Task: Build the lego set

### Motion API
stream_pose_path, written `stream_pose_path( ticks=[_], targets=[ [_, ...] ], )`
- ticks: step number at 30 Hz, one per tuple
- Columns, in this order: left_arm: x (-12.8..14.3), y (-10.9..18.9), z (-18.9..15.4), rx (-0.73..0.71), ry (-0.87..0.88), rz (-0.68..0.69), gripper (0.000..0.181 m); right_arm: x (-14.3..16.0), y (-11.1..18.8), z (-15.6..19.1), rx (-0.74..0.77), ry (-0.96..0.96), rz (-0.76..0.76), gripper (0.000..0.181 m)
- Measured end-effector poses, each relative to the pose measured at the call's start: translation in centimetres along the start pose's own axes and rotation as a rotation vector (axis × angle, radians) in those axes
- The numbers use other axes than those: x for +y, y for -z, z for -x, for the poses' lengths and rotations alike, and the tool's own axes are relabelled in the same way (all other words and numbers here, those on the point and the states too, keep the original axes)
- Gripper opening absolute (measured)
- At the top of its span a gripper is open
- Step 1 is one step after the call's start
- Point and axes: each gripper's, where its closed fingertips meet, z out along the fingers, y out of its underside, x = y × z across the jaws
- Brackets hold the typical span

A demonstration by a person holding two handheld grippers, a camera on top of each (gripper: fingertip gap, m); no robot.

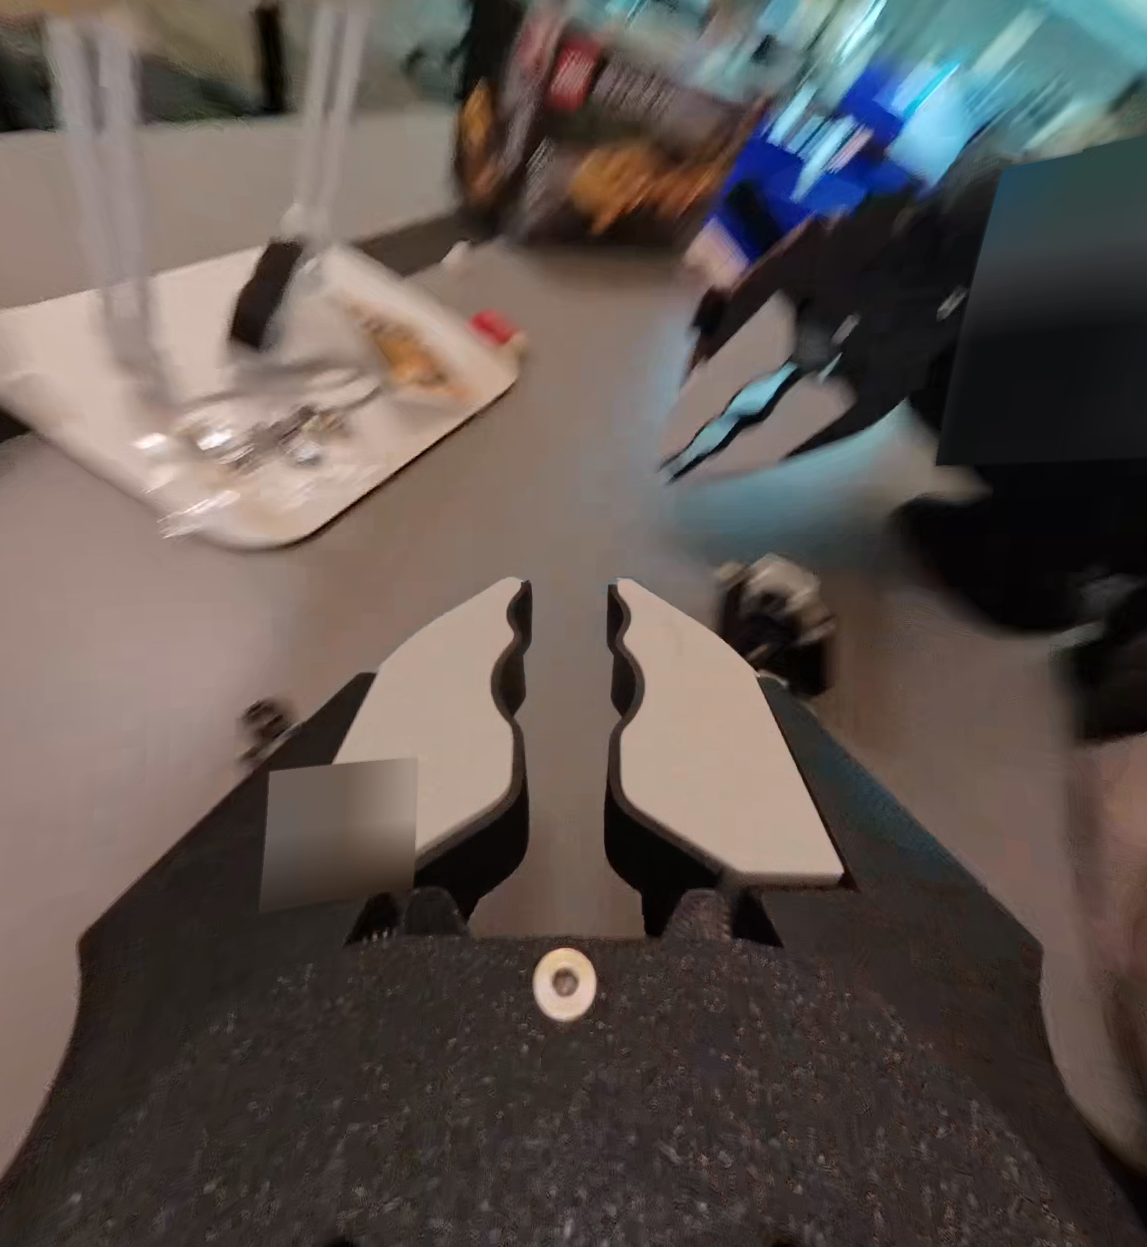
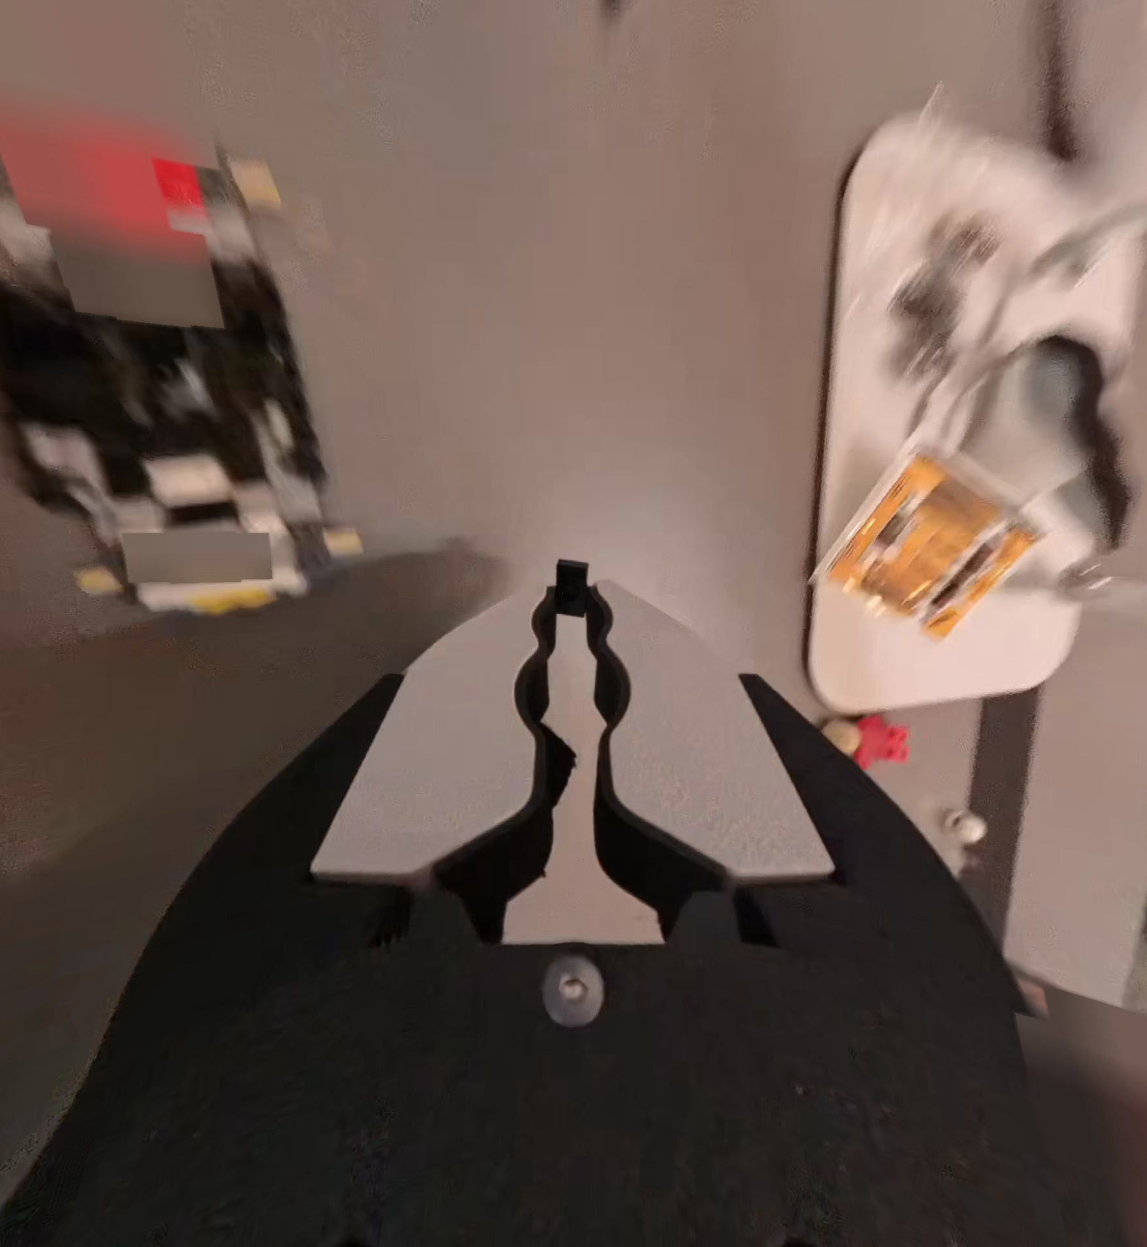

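Grey tabletop [image 1: 119,641], blurred. Left: white tray [image 1: 415,432] with crumpled clear bags of small parts and a gold-printed packet [image 2: 928,540]; red piece [image 2: 884,739] just beside the tray. Centre: left gripper [image 1: 569,590], released, empty. Right: partly built black lego model [image 1: 776,627] beside it; right gripper [image 2: 571,594] clenched on a small black piece [image 2: 569,582]. Judgement: build mid-way, many parts left.
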Motion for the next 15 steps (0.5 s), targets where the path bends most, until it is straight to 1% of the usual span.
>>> stream_pose_path(
  ticks=[1, 3, 4, 5, 7, 12, 15],
  targets=[
    [1.3, 0.1, 1.2, -0.097, -0.061, 0.09, 0.021, 1.6, -0.7, 0.2, -0.061, -0.01, 0.069, 0.008],
    [3.5, 0.0, 2.8, -0.216, -0.142, 0.238, 0.024, 3.5, -1.5, 0.8, -0.171, -0.019, 0.172, 0.008],
    [4.2, -0.1, 3.1, -0.24, -0.16, 0.282, 0.025, 4.1, -1.6, 1.0, -0.21, -0.011, 0.212, 0.008],
    [4.7, -0.4, 3.2, -0.247, -0.168, 0.311, 0.025, 3.9, -1.5, 1.1, -0.242, -0.01, 0.218, 0.008],
    [5.4, -0.6, 3.2, -0.256, -0.181, 0.35, 0.027, 4.3, -1.5, 1.2, -0.269, 0.008, 0.266, 0.008],
    [6.5, -0.1, 3.9, -0.293, -0.212, 0.434, 0.032, 4.2, -1.6, 1.1, -0.299, -0.002, 0.272, 0.011],
    [6.9, 0.2, 4.0, -0.301, -0.215, 0.464, 0.033, 4.4, -1.4, 1.1, -0.317, -0.022, 0.267, 0.022]
  ],
)
